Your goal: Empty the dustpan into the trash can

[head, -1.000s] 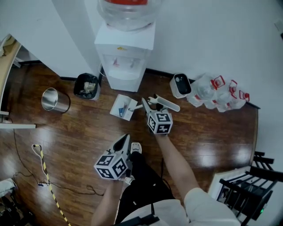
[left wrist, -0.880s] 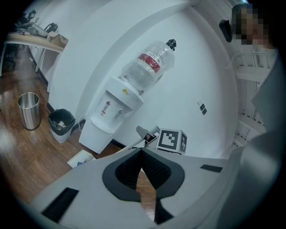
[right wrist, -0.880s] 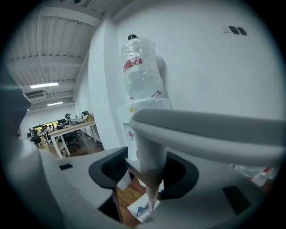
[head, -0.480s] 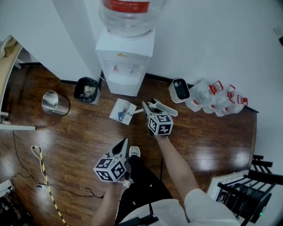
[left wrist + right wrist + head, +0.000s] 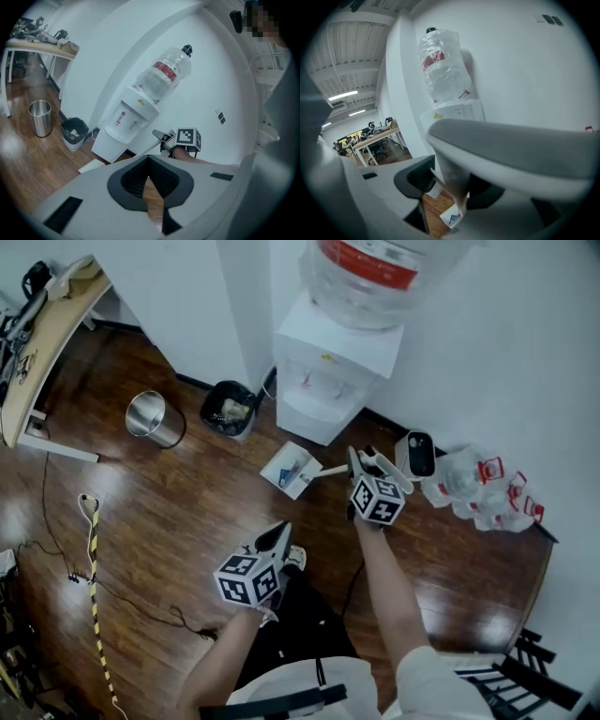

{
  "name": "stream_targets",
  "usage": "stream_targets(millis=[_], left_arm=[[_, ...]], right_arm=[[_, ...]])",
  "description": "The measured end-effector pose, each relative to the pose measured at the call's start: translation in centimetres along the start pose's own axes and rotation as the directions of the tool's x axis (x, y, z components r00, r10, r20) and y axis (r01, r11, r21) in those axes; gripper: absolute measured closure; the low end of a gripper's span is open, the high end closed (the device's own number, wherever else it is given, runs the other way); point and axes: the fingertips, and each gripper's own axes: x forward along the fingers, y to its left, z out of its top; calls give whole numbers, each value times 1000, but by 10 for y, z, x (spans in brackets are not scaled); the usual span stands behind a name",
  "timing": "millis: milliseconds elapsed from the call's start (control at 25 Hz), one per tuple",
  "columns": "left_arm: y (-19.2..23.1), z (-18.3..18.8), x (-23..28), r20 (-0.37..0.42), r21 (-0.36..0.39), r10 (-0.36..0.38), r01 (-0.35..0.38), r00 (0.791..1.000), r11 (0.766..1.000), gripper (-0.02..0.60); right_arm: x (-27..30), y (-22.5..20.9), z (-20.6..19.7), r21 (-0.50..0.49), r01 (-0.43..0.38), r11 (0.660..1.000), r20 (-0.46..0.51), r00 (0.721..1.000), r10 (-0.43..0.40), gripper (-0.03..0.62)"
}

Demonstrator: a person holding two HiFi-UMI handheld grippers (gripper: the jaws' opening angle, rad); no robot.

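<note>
The white dustpan (image 5: 291,468) with paper scraps in it hangs low over the wooden floor, in front of the water dispenser. Its long handle (image 5: 451,180) runs back between the jaws of my right gripper (image 5: 361,463), which is shut on it. The scraps (image 5: 451,218) show below those jaws in the right gripper view. A black trash can (image 5: 228,409) with rubbish inside stands left of the dispenser, beyond the dustpan. My left gripper (image 5: 279,534) hovers nearer the person, shut and holding nothing. In the left gripper view the trash can (image 5: 74,132) is far left.
A water dispenser (image 5: 342,367) with a big bottle stands against the white wall. A steel bin (image 5: 153,418) sits left of the black can. A small white appliance (image 5: 417,454) and empty water jugs (image 5: 487,488) lie right. A cable (image 5: 89,549) crosses the floor at left.
The head view has swung, so the whole scene sits further right and a table shows at upper left. The right jaws have narrowed on the dustpan handle. Both grippers shifted slightly.
</note>
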Motion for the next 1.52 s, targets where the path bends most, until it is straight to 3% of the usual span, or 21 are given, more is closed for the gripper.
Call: stream_targets(millis=[120, 720, 1000, 1520], left_arm=[[10, 2, -7, 7, -16, 23, -23, 1000, 1000, 586], [56, 30, -69, 113, -72, 131, -123, 985, 990, 586], [92, 41, -127, 153, -88, 151, -138, 977, 986, 586], [193, 88, -239, 172, -35, 147, -143, 974, 989, 586]], right_arm=[[4, 7, 9, 15, 2, 1000, -3, 1000, -1, 382], [-2, 99, 50, -88, -109, 990, -30, 994, 107, 384], [-17, 174, 62, -120, -168, 978, -39, 986, 165, 384], [-10, 329, 60, -146, -234, 961, -67, 972, 227, 387]])
